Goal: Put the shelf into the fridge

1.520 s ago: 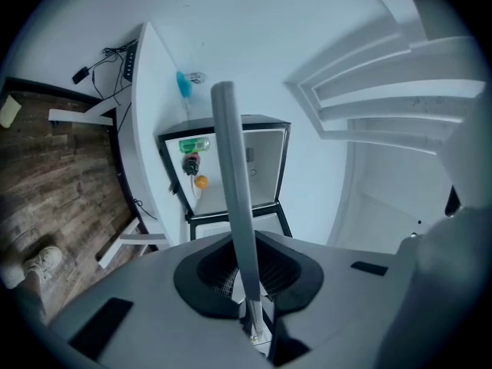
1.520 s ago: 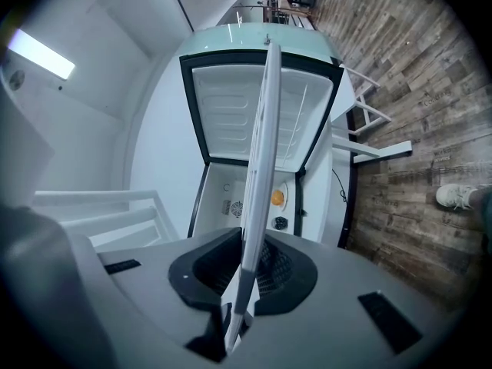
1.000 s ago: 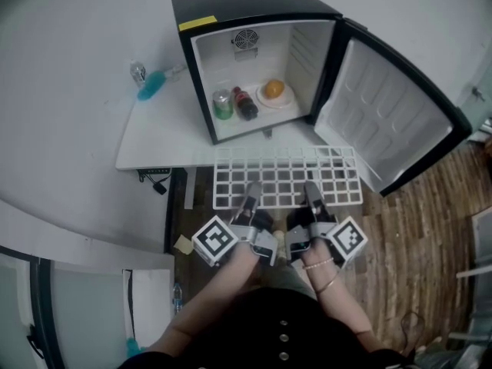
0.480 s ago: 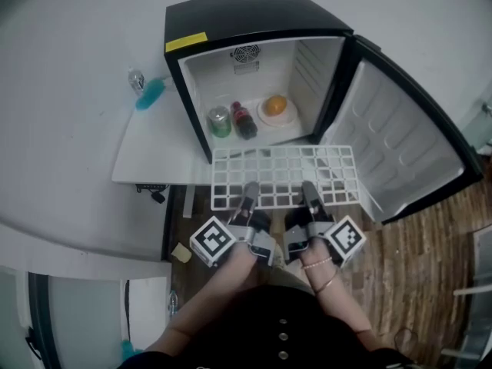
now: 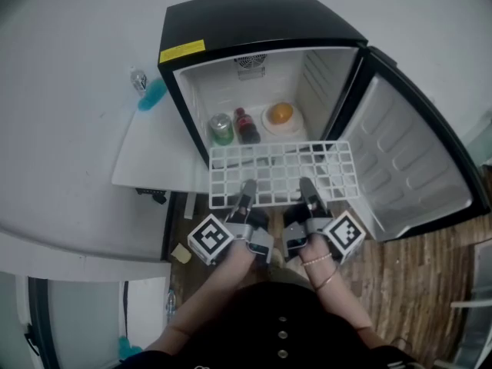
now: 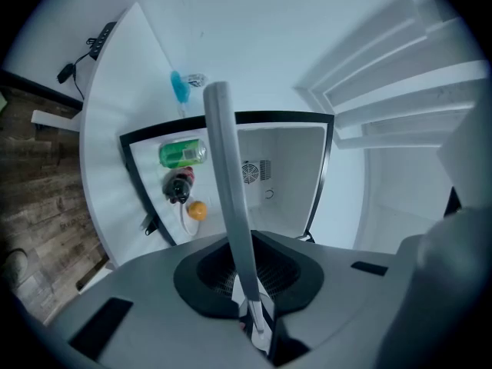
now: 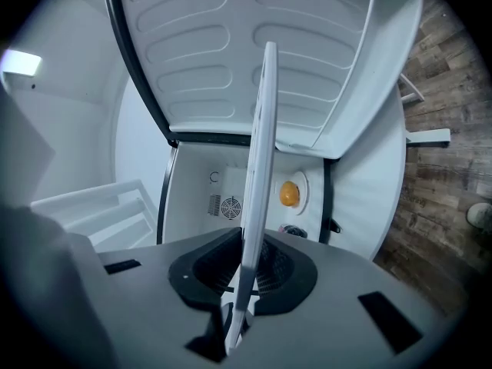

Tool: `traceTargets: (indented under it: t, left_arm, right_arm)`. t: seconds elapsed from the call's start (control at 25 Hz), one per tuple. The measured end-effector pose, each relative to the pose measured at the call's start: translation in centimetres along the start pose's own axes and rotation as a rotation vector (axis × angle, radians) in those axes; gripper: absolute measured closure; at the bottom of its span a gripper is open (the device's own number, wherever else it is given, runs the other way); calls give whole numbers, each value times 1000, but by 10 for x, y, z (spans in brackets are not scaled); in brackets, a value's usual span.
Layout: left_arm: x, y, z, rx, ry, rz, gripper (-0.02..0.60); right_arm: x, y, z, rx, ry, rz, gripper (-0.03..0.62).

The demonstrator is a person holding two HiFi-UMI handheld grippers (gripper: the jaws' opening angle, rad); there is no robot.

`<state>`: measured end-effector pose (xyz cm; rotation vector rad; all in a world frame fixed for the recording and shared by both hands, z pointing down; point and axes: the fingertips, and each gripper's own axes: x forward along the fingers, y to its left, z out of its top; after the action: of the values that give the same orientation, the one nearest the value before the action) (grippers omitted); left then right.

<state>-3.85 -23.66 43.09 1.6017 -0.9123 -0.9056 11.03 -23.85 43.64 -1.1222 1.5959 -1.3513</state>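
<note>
Item: shelf (image 5: 280, 174), a white wire grid, held level with its far edge at the mouth of the open fridge (image 5: 254, 21), over the desk (image 5: 154, 148) edge. Judged light, stiff and slightly springy; best gripped along the near rim, one hold each side.

Left hand-held gripper (image 5: 247, 189) and right hand-held gripper (image 5: 305, 186) were each clamped on that rim.

Inside the fridge: green can (image 5: 221, 127), dark bottle (image 5: 246, 125), orange (image 5: 281, 113), probably on a plate.

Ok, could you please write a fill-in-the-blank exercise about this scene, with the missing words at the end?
The left gripper and the right gripper are both shut on the white wire ____.
The door of the fridge stands ____.
Inside, the can beside the dark bottle is ____ in colour.
The fruit on the plate is ____ in colour.
Missing words: shelf, open, green, orange.
</note>
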Motion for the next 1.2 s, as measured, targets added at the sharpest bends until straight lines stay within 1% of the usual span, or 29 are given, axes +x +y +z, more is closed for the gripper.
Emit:
traceTargets:
  t: [0.08,0.28,0.44,0.6,0.92,1.2]
  left_arm:
    - [4,1,4,2,-10,-3,546]
    - [14,6,9,-11,-31,18,546]
    - [20,11,15,3,-50,29,546]
    - [25,12,20,-8,-73,34,546]
    - [33,16,25,5,-108,46,546]
    - [39,20,26,-4,-129,62,546]
  right_arm:
    - [7,-1,1,-5,15,-1,559]
    - [22,-3,5,-11,38,-8,559]
    - [34,-6,4,-6,67,-10,559]
    - [45,-8,4,0,89,-19,559]
    - [60,-10,9,-3,128,-25,559]
    - [71,-11,12,-19,165,-23,559]
